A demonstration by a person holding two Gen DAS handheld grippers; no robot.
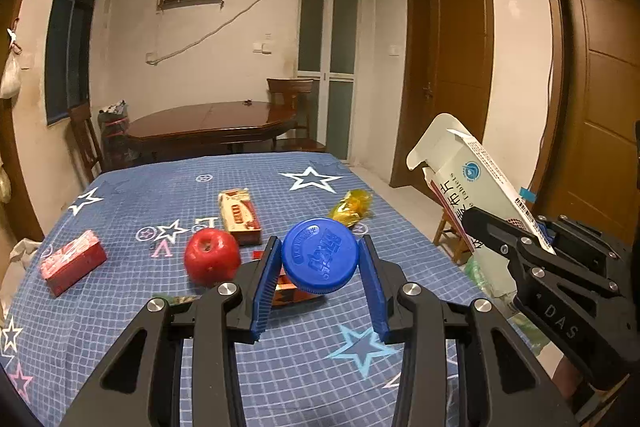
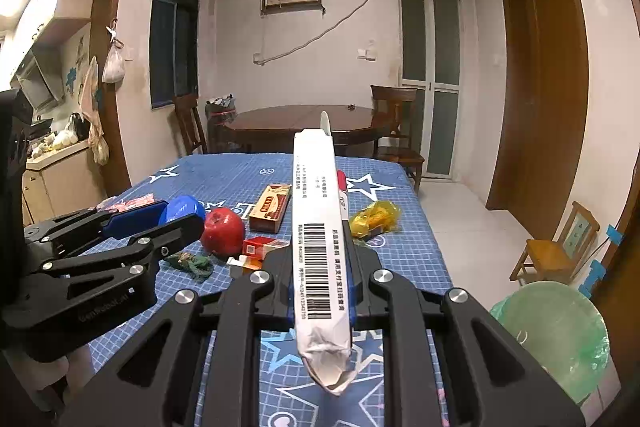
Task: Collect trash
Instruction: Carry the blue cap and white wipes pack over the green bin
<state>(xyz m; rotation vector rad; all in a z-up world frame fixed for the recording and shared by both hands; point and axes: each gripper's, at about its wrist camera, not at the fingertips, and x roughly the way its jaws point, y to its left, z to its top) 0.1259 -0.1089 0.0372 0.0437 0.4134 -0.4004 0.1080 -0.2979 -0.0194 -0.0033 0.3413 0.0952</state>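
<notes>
My left gripper (image 1: 320,243) is shut on a blue bottle cap (image 1: 320,259), held off the blue star tablecloth (image 1: 280,367). In the right wrist view the left gripper (image 2: 162,215) shows at the left with the cap (image 2: 184,206) in it. My right gripper (image 2: 320,247) is shut on a flattened white medicine box (image 2: 318,211) with a barcode, which sticks out forward and back. From the left wrist view the right gripper (image 1: 516,243) is at the right edge with the box (image 1: 472,183) tilted up.
A red apple (image 2: 223,231), a long red-and-cream carton (image 2: 270,207), a yellow wrapper (image 2: 374,217), a small red box (image 2: 260,247), a green wrapper (image 2: 192,263) and a red pack (image 1: 72,261) lie on the cloth. A bin with a green bag (image 2: 556,331) stands right of the table, by a small wooden chair (image 2: 556,251).
</notes>
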